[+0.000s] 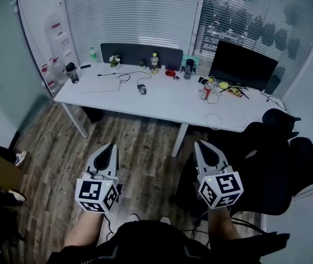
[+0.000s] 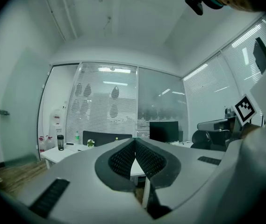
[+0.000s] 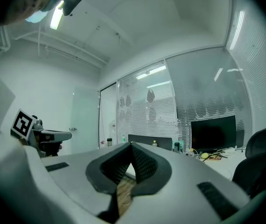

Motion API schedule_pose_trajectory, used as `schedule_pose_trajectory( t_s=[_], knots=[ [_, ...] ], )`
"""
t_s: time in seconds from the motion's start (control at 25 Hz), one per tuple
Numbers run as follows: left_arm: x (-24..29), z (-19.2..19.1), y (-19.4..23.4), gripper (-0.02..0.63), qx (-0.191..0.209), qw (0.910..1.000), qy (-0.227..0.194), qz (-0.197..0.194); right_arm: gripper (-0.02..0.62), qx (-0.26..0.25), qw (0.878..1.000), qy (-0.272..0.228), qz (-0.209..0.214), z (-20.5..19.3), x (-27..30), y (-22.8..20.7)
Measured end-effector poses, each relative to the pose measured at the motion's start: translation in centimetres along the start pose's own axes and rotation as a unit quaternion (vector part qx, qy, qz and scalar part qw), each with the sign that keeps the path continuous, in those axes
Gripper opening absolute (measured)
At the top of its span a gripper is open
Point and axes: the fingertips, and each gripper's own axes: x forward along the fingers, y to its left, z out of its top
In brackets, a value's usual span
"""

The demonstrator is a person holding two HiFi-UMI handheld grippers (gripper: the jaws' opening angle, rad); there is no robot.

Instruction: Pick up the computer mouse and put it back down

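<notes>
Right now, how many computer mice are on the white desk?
1. The dark corded computer mouse lies on the long white desk, left of its centre and well left of the black monitor. The clutter near the monitor might hide another.

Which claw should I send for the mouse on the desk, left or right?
Left, probably. The mouse lies nearer in line with the left claw than the right claw. Both are shut, empty and well short of the desk.
</notes>
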Motion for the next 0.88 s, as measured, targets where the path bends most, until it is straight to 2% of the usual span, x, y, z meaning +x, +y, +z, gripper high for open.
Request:
schedule_pose_trajectory(
  t_s=[0.48, 0.64, 0.68, 0.72, 0.76, 0.8, 0.88],
  knots=[
    [1.0, 0.1, -0.9, 0.032, 0.039, 0.9991, 0.014, 0.006, 0.003, -0.003, 1.0, 0.001, -0.002, 0.1, 0.1, -1.3],
    [1.3, 0.2, -0.7, 0.043, 0.034, 0.9993, 0.015, 0.0, 0.133, 0.004, 1.0, -0.009, 0.007, 0.4, 0.4, -1.3],
    [1.4, 0.1, -0.7, 0.103, 0.04, 0.9991, 0.013, -0.001, 0.18, 0.005, 1.0, -0.011, 0.009, 0.4, 0.5, -1.3],
    [1.4, 0.1, -0.8, 0.199, 0.049, 0.9988, 0.01, -0.003, 0.208, 0.006, 1.0, -0.012, 0.01, 0.3, 0.5, -1.4],
    [1.4, 0.1, -0.9, 0.268, 0.056, 0.9984, 0.007, -0.006, 0.238, 0.007, 1.0, -0.014, 0.009, 0.3, 0.6, -1.5],
    [1.5, 0.0, -0.9, 0.309, 0.06, 0.9982, 0.005, -0.01, 0.28, 0.01, 1.0, -0.016, 0.008, 0.3, 0.7, -1.7],
    [1.6, -0.1, -0.7, 0.335, 0.054, 0.9984, 0.002, -0.015, 0.338, 0.017, 1.0, -0.018, 0.008, 0.1, 0.9, -1.9]
  ],
)
